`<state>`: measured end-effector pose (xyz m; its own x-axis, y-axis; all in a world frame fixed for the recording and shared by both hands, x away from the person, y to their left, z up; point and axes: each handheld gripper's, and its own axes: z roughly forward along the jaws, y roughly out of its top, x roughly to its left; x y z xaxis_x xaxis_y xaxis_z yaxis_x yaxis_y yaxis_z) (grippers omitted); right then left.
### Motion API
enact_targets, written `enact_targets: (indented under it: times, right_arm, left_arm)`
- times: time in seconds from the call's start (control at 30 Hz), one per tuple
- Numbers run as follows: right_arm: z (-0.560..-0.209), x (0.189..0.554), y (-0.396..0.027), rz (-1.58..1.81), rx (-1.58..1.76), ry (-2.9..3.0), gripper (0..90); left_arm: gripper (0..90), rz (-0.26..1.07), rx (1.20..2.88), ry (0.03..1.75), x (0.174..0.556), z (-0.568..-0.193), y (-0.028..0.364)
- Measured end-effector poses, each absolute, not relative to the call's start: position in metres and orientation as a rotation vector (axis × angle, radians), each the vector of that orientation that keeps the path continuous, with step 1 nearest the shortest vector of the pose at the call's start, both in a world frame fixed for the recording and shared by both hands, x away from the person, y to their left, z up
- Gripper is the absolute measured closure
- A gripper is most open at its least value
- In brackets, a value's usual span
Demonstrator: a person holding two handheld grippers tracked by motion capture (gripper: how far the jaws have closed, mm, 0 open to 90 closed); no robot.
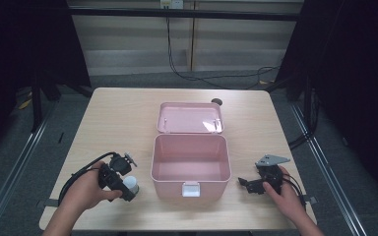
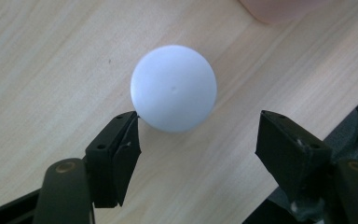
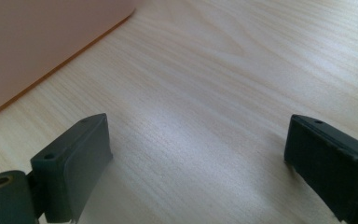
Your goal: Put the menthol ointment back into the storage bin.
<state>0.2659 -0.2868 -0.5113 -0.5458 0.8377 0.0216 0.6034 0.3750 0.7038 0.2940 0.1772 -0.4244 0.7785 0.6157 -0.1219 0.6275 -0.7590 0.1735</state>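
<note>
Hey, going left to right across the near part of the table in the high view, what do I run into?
Left hand → left gripper with the white ball at its tip → open pink box → right gripper → right hand.

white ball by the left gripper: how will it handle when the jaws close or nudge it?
The ball looks perfectly round and smooth, resting on the flat table, so a nudge would probably send it rolling. The left gripper is open, one jaw at the ball's edge; an off-centre squeeze may squirt it out. It looks light, perhaps hollow, though that can't be confirmed.
</note>
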Motion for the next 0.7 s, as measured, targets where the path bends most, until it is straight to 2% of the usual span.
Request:
enact_targets:
  times: [0.23,0.53,0.6,0.63,0.7]
  right_arm:
    - [-0.511,0.266,-0.287,0.963,1.261,2.300,6.6]
    - [-0.511,0.266,-0.287,0.963,1.261,2.301,6.6]
    - [-0.511,0.266,-0.287,0.963,1.260,2.301,6.6]
    - [-0.511,0.266,-0.287,0.963,1.261,2.301,6.6]
    - [-0.511,0.266,-0.287,0.963,1.261,2.301,6.6]
  left_arm:
    - [31.3,-0.048,2.797,1.001,0.304,-0.426,0.170]
    - [35.9,-0.086,2.793,1.028,0.312,-0.433,0.168]
    - [37.9,-0.077,2.787,1.031,0.313,-0.432,0.168]
    - [41.8,-0.084,2.778,1.041,0.313,-0.431,0.169]
    - [42.7,-0.075,2.777,1.041,0.314,-0.430,0.170]
